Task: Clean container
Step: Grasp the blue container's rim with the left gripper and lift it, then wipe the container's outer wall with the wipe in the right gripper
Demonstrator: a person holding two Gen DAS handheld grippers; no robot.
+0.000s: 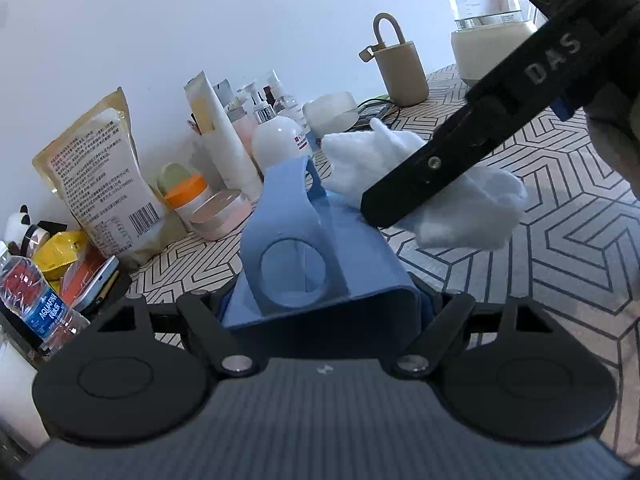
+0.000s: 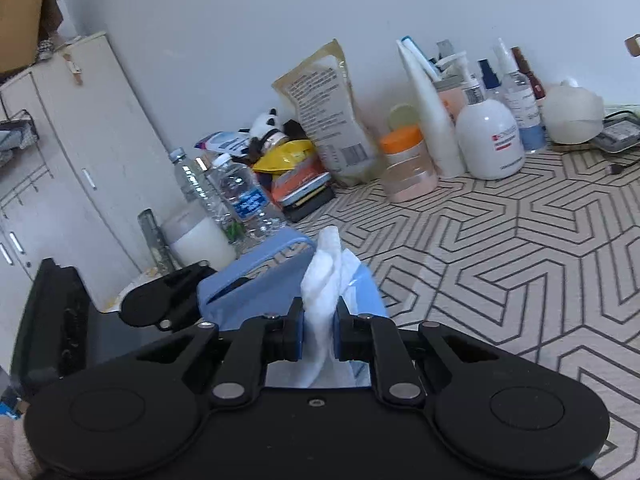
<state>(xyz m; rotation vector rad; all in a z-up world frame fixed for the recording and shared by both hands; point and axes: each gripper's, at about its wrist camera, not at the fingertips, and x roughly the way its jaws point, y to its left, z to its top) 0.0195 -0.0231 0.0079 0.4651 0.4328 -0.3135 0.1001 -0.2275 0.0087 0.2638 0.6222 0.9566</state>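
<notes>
The blue plastic container [image 1: 320, 280] with a round hole in its inner divider lies on its side, held between the fingers of my left gripper [image 1: 320, 312], which is shut on it. My right gripper [image 1: 372, 212] comes in from the upper right, shut on a wad of white tissue [image 1: 440, 184] that touches the container's upper face. In the right wrist view the tissue [image 2: 324, 280] is pinched between the blue pads of my right gripper [image 2: 318, 344], with the container [image 2: 260, 280] just under and left of it.
A patterned tablecloth [image 2: 520, 240] covers the table. Along the wall stand a snack bag [image 2: 332, 120], an orange-lidded jar [image 2: 404, 164], a white pump bottle [image 2: 488, 140], other toiletries and water bottles [image 2: 240, 196]. A kettle [image 1: 484, 20] and a beige case [image 1: 400, 68] stand far right.
</notes>
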